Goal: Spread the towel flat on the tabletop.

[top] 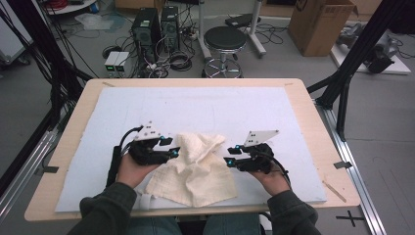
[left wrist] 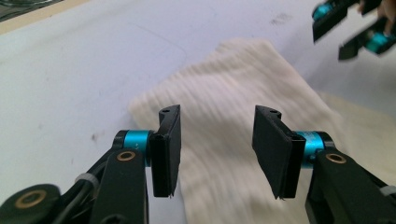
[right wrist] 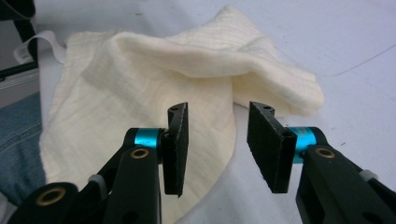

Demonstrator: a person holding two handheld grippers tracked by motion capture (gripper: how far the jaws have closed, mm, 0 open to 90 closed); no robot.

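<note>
Approach step of cloth handling: the left gripper (top: 172, 147) and right gripper (top: 230, 161), jaws spread and holding nothing, are flanking a rumpled cream towel (top: 195, 169) lying between them, its folds just ahead of each gripper's jaws. Next move, likely: each is needing to advance and pinch an edge.

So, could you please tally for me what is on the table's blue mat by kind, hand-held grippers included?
Cream cloth: 1, crumpled, lying between the grippers.
Hand-held grippers: 2, the left hand-held gripper and the right hand-held gripper, both with jaws open.
Blue mat: 1, covering the table.
Total: 4.
</note>
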